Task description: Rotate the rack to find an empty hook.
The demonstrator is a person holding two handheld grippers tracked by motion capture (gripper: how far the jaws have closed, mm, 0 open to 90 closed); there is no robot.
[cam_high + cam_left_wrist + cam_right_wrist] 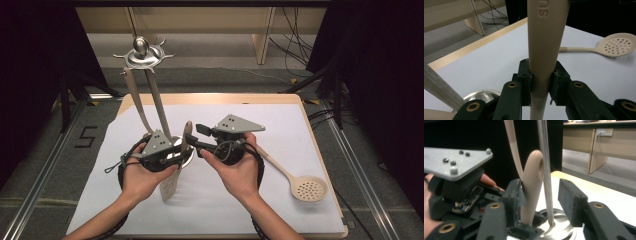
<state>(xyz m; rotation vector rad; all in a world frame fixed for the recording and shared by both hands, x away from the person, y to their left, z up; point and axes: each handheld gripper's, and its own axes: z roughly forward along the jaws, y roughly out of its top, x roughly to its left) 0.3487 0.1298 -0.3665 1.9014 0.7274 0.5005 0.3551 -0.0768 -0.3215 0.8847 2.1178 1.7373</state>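
Two hand-held grippers meet at a beige spatula beside a metal utensil stand on a white-covered table.

The left gripper point(541, 82) has its jaws closed tight on the handle of the spatula point(545, 37), pads pressed against both sides; in the high view the spatula point(176, 170) stands tilted, blade down toward the person, just in front of the stand's round base point(184, 156). The right gripper point(541, 195) has its jaws spread wide: one pad touches the looped end of the handle point(534, 170), the other stands clear, with the stand's steel pole point(544, 165) between them. A long beige utensil point(138, 102) hangs from the stand's top point(141, 54). A slotted spoon point(299, 181) lies flat on the white sheet point(300, 130), well apart to the right.
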